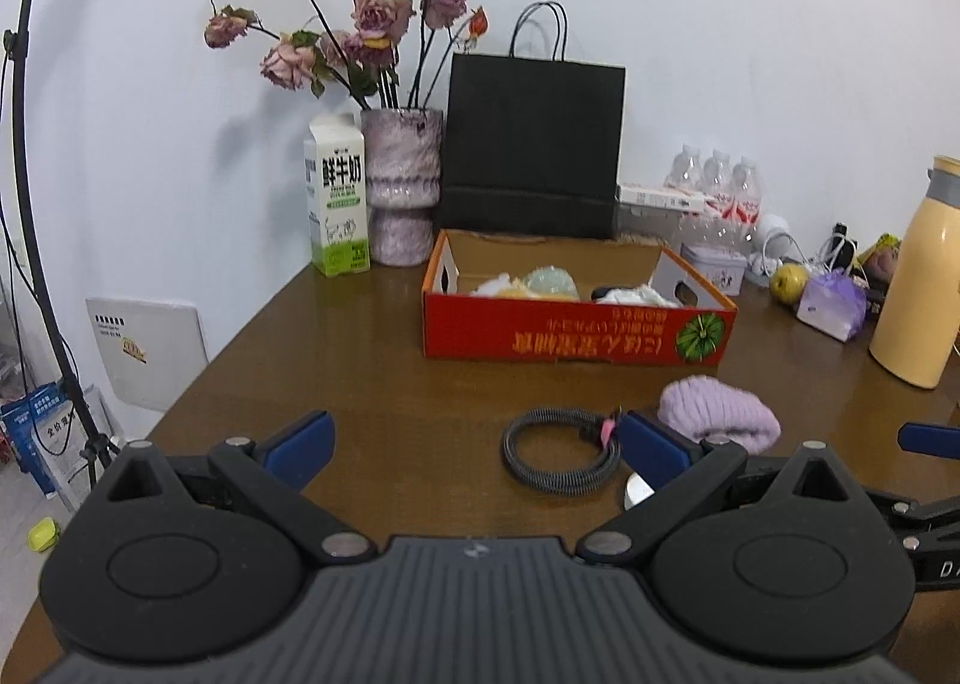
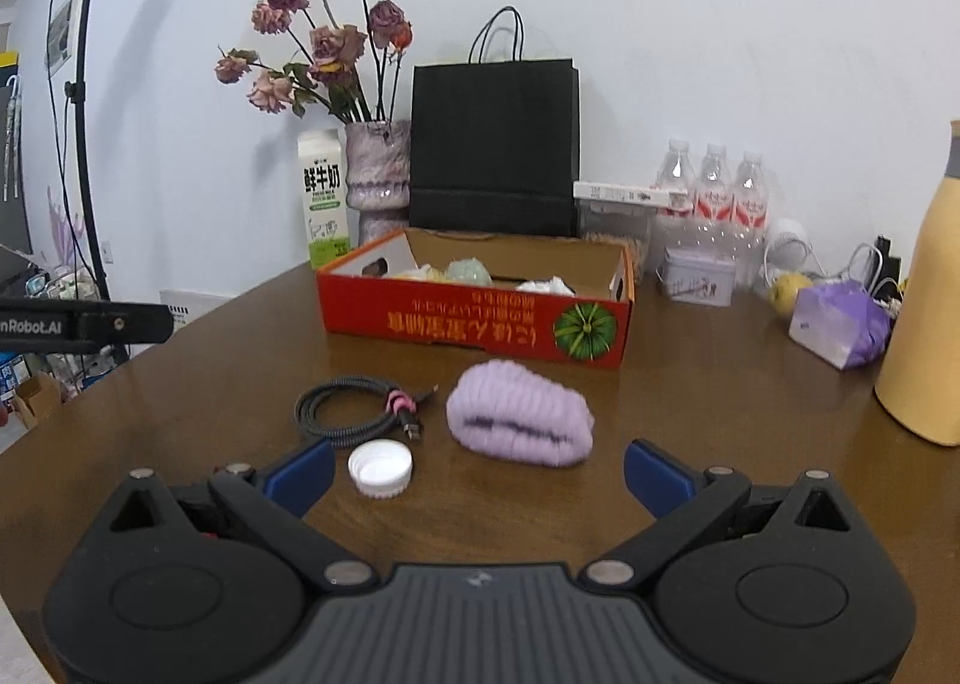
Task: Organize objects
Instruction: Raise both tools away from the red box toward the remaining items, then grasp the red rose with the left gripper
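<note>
A red cardboard box [image 1: 576, 333] [image 2: 474, 321] stands on the brown table with several pale items inside. In front of it lie a folded purple knit piece [image 2: 519, 414] [image 1: 717, 411], a coiled grey cable [image 2: 354, 408] [image 1: 561, 453] with a pink tie, and a white bottle cap [image 2: 380, 468] [image 1: 636, 492]. My left gripper [image 1: 477, 453] is open and empty, just short of the cable. My right gripper [image 2: 480, 471] is open and empty, just short of the knit piece, with the cap by its left finger.
A milk carton [image 1: 336, 198], a vase of dried roses [image 1: 399, 186] and a black paper bag [image 1: 531, 144] stand at the back wall. Water bottles [image 2: 711, 186], a tin [image 2: 699, 276], a purple pack [image 2: 840, 327] and a yellow flask [image 1: 918, 276] crowd the right.
</note>
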Tool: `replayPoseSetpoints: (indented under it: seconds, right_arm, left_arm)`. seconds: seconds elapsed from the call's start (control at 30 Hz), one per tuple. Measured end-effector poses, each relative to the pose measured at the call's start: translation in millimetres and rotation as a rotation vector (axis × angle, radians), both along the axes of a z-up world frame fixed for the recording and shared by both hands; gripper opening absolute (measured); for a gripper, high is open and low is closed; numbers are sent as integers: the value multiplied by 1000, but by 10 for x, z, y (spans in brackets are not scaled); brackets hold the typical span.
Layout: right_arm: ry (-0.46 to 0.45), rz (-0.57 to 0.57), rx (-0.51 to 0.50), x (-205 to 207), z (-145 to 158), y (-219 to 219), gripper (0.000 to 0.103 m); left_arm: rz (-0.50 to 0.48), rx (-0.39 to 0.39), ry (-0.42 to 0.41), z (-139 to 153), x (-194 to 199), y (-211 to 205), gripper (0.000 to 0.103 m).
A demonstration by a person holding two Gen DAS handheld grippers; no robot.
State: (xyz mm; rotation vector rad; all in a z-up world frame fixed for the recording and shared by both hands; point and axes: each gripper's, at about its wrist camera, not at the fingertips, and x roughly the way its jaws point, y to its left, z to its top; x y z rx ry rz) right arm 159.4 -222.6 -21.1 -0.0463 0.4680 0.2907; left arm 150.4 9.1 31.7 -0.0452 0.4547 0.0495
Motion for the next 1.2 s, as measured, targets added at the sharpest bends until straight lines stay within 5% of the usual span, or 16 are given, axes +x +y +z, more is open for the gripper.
replayPoseSetpoints:
  seconds: [0.5,1.2]
  right_arm:
    - [34,-25,25,-185,-254,-58,103]
    - [55,-24,37,-44,-480,-97,103]
  left_arm:
    - [-59,-32,136,-540,-66,-271,103]
    - [-30,12,184,-868,165,-440,103]
